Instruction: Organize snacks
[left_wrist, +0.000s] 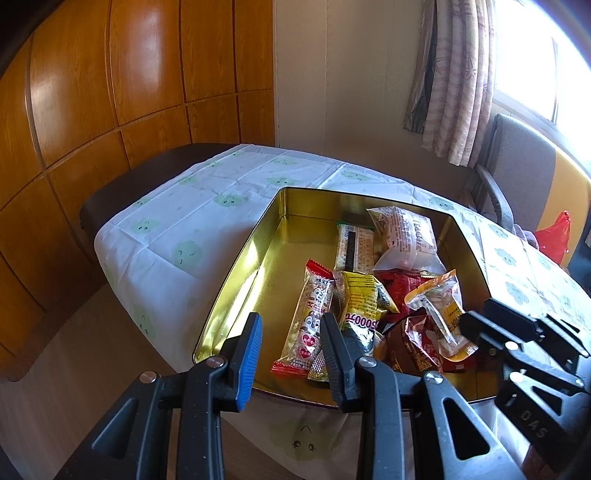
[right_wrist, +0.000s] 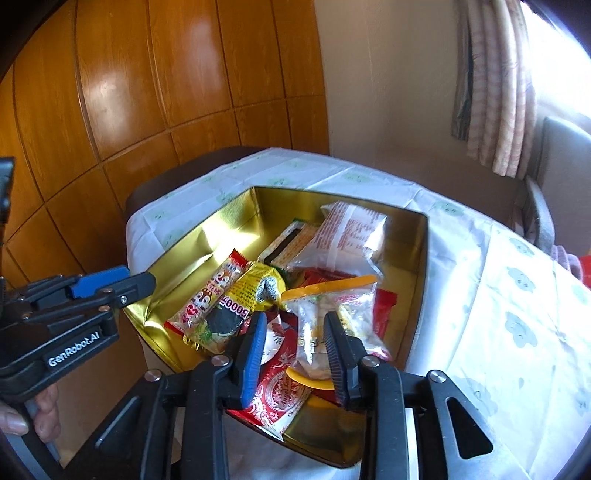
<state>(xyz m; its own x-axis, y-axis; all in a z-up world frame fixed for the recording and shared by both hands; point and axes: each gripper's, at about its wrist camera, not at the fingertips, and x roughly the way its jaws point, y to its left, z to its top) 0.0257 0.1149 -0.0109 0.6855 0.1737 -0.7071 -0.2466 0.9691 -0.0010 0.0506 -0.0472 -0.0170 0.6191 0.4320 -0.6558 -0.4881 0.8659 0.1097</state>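
gold tin (left_wrist: 236, 273) sits on table with white cloth (left_wrist: 177, 229), holding a heap of snack packets. right gripper (right_wrist: 293, 349) over tin's near corner, jaws parted, orange-edged clear packet (right_wrist: 332, 314) between them, pads not pressing it. left gripper (left_wrist: 291, 354) hangs at tin's near rim, jaws slightly apart and empty, above red-ended bar (left_wrist: 312, 314). yellow packet (left_wrist: 360, 302) lies beside the bar.

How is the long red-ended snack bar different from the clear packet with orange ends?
The red-ended snack bar is long, narrow and lies flat on the tin's floor. The orange-ended packet is wider, see-through, and rests atop other snacks between the right gripper's jaws. Both are sealed, inside the gold tin.
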